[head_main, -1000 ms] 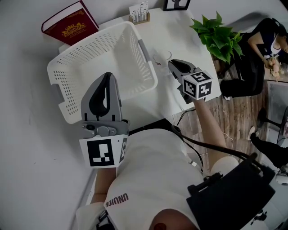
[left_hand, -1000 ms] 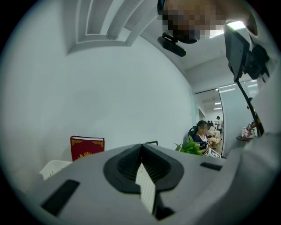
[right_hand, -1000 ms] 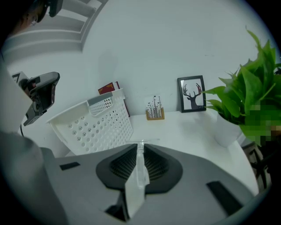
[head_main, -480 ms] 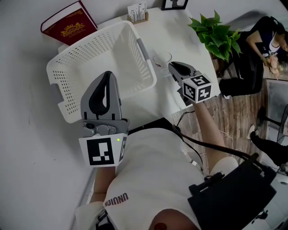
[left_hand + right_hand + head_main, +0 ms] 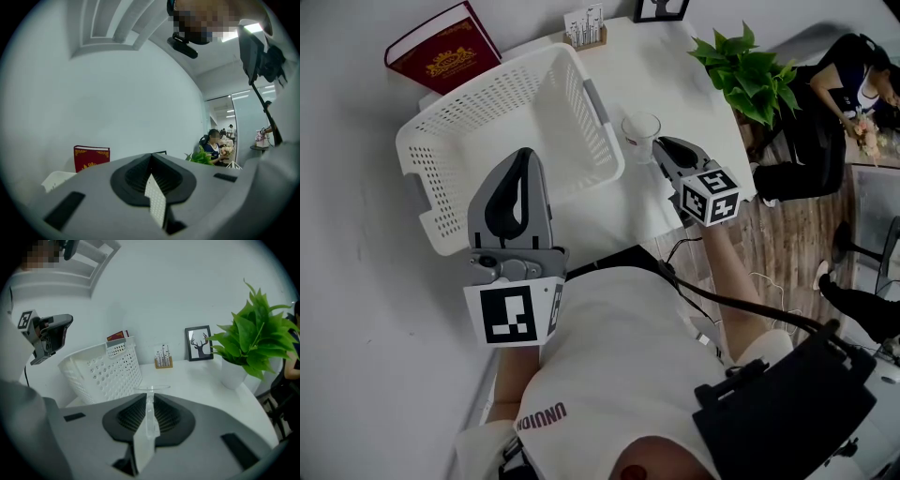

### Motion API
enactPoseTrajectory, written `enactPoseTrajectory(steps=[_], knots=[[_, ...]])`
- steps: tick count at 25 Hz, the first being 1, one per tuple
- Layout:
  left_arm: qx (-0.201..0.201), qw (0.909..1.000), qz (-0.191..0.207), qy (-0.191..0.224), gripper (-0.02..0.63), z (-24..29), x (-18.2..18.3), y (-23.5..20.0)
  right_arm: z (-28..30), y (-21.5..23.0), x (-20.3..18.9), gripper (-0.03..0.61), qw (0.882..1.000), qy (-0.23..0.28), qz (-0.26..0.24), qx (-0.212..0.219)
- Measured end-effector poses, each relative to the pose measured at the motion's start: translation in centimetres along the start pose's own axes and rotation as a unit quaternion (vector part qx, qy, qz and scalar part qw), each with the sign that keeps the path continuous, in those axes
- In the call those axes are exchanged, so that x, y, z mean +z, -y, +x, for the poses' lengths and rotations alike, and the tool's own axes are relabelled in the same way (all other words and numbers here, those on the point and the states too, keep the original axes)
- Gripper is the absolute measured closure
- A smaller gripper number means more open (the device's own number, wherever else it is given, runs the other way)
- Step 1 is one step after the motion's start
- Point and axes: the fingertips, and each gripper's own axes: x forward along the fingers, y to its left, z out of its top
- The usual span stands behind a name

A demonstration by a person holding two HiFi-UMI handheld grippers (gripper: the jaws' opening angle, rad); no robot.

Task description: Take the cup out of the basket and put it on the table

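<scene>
- Gripping the cup (image 5: 640, 127) by its clear wall, the right tongs (image 5: 660, 148) stand narrow, clamped on it, just beside the basket (image 5: 469, 112) and above the bench (image 5: 675, 70)
- Empty, the left tongs (image 5: 523, 157) are closed, near the basket's front rim
- Step in hand, I judge: setting down; next calls for lowering the cup upright until its base rests, then spreading the jaws

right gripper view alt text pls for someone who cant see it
The right gripper is shut on the wall of a clear cup, with a white table beyond it. Behind stand a white perforated basket at left, a potted plant at right and a framed deer picture.
</scene>
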Motion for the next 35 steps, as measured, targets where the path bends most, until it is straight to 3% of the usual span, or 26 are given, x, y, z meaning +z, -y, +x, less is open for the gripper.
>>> enactPoseTrajectory(steps=[13, 21, 35], knots=[[-0.003, 0.9998, -0.014, -0.01, 0.604, -0.4, -0.5, 0.4, -1.5, -0.7, -2.3, 0.517, 0.999, 0.028, 0.0, -0.014], [-0.009, 1.0, 0.002, 0.002, 0.604, -0.6, -0.2, 0.5, -2.0, -0.8, -3.8, 0.516, 0.999, 0.037, 0.01, -0.021], [-0.006, 1.0, -0.005, -0.004, 0.604, -0.4, -0.4, 0.2, -1.5, -1.2, -6.2, 0.514, 0.999, 0.008, 0.002, -0.034]])
